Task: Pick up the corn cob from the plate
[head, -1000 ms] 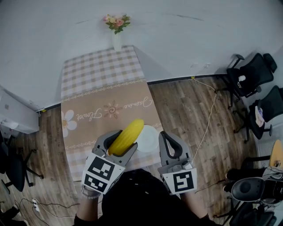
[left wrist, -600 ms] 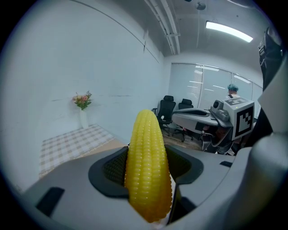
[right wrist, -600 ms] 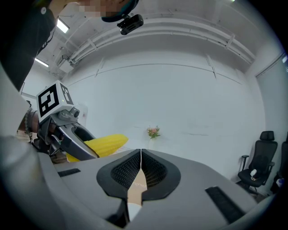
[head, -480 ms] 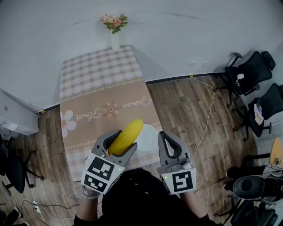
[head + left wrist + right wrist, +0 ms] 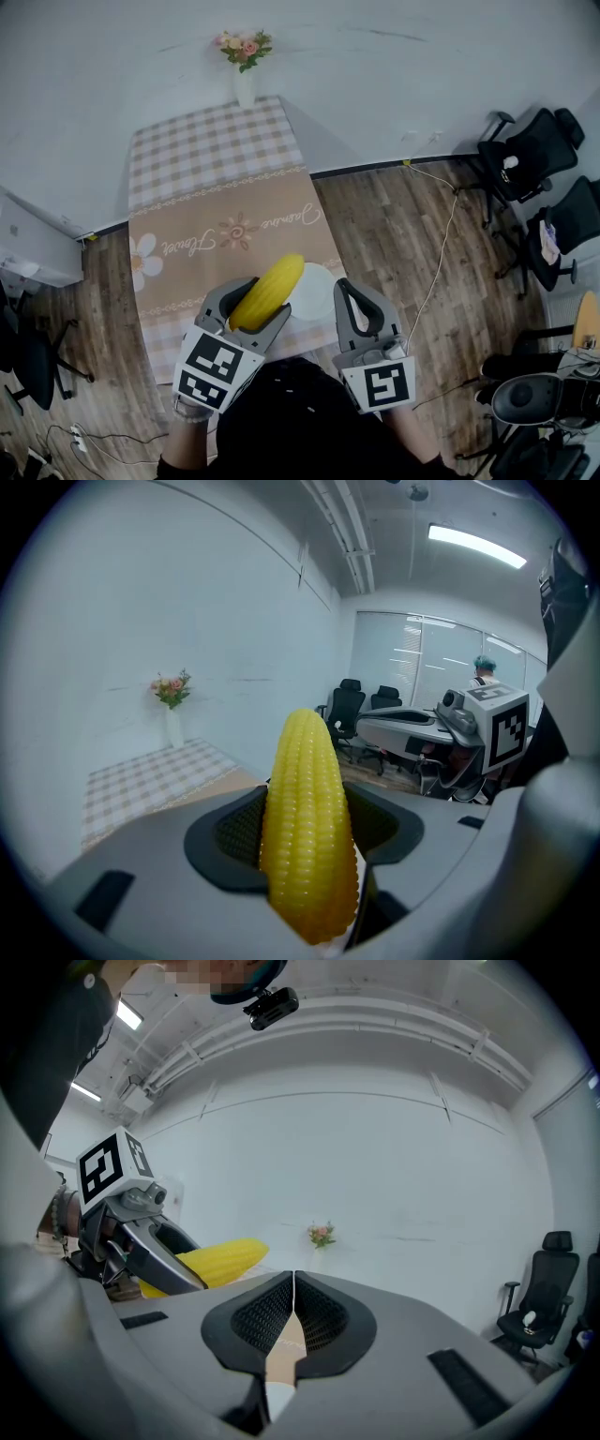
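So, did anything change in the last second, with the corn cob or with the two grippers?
Nothing has visibly changed. The left gripper still holds the corn cob clamped between its jaws, up off the white plate. The right gripper stays shut and empty beside it. The plate, the tablecloth and the flower vase are where they were.

- The left gripper [image 5: 307,841] has its two dark ribbed pads [image 5: 236,834] closed against a yellow corn cob [image 5: 307,817].
- The cob stands upright in the middle, its tapered tip toward 12 o'clock.
- At 10 o'clock, a vase of flowers [image 5: 171,703] stands against the white wall at the far end of a table [image 5: 155,778] with a checked cloth.
- At 3 o'clock sits a cube [image 5: 497,726] with a black-and-white marker.
- Black office chairs [image 5: 351,703] stand behind the cob's tip.
- At 1 o'clock a ceiling light [image 5: 473,546] glows.
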The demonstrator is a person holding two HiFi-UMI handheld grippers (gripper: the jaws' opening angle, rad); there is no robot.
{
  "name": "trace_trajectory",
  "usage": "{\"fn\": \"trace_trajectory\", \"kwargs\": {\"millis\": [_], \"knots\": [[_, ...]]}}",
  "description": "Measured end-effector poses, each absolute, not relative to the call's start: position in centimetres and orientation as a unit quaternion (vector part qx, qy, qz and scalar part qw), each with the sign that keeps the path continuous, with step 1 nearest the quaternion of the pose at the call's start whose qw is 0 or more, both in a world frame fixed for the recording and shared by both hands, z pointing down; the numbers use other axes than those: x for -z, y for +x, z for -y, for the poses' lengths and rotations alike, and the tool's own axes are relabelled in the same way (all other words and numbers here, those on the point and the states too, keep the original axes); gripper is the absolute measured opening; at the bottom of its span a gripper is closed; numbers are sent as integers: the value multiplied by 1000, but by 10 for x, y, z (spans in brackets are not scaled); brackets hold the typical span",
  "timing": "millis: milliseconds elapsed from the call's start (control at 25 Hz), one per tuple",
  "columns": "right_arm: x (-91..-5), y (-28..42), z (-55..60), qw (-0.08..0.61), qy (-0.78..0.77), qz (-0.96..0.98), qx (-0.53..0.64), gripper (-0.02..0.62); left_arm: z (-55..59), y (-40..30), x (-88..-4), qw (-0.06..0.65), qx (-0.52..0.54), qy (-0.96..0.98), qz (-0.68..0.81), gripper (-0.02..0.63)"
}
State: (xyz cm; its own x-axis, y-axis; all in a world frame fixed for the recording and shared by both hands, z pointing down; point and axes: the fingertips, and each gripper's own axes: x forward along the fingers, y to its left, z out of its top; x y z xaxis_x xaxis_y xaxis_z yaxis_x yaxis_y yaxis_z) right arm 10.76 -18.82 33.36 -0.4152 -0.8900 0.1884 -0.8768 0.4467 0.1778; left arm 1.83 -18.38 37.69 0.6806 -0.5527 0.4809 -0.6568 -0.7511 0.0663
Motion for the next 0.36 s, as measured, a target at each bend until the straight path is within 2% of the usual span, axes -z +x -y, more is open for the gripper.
{"fn": "trace_trajectory", "kwargs": {"millis": [360], "knots": [[-334,106,186,132,520,843,29,43,181,19,-376,117,-223,909,331,259]]}}
